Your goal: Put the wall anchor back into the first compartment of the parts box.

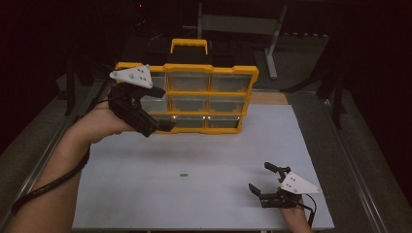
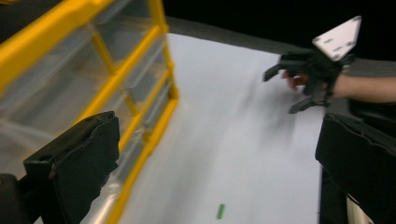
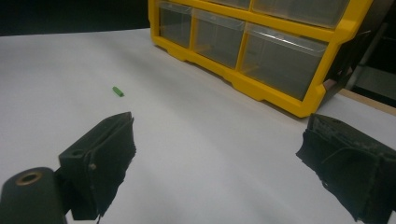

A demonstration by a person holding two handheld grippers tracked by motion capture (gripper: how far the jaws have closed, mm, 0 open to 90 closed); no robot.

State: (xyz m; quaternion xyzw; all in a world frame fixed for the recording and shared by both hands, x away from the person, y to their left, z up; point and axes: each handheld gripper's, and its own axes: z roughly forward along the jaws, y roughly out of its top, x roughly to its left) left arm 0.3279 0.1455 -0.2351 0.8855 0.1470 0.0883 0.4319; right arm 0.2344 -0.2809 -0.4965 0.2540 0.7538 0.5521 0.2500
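Yellow drawer organizer (image 1: 204,97) stands upright at the far edge of the white table mat (image 1: 218,155), carry handle on top, clear drawers facing the person. Left gripper (image 1: 158,124) is raised in front of the organizer's left column, near its lower left drawers; jaws spread wide, nothing between them. Contact with the organizer cannot be told from the high view (the gripper overlaps it there). In the left gripper view the organizer's (image 2: 93,84) front runs along the left side, just beside the left jaw, and the gap between the jaws holds only bare mat.

Small green piece (image 1: 183,175) lies alone on the mat, roughly mid-table, well apart from both grippers and in front of the organizer.

Right gripper (image 1: 265,177) sits low at the near right of the mat, jaws apart and empty. In the right gripper view the green piece (image 3: 118,91) lies ahead of its left jaw, with the organizer (image 3: 261,51) beyond.
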